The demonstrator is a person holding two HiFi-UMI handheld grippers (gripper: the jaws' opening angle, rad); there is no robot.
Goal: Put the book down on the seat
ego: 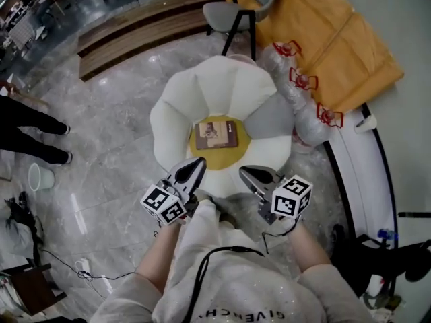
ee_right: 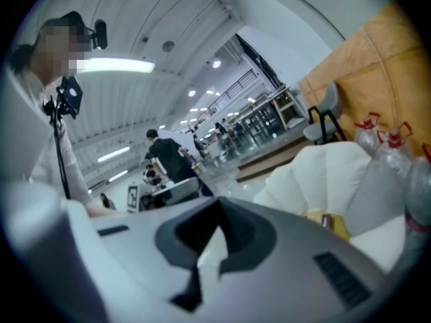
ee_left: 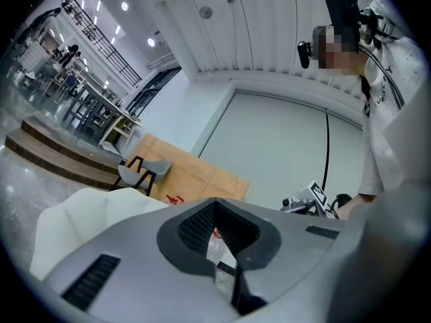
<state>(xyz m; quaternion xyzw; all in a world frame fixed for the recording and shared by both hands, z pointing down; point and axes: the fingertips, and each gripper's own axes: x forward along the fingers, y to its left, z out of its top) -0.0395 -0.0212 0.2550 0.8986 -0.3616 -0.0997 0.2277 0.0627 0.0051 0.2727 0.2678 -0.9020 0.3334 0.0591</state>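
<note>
**Lying flat on the seat (ego: 202,89): book (ego: 217,134) is down, both claws empty**

Head view looks down on a white petal-shaped seat with a round yellow cushion (ego: 219,156) in the middle. The book lies flat on that cushion, cover up, roughly centred. Nothing touches it.

The left claw (ego: 192,169) and right claw (ego: 254,175) show side by side at the seat's near edge in that view, close in front of the person's chest and well apart from the book. Each gripper view shows its own tips pinched together with nothing between them, so both are closed and empty. The right gripper view also catches the cushion and a sliver of the book off to the right, past the tips.

Around the seat: marble floor (ego: 114,113), a grey chair (ego: 239,9) behind it, and tan cardboard (ego: 330,39) at the upper right. Plastic-wrapped bottles (ego: 296,89) with red handles sit just beside the seat's right side.
</note>
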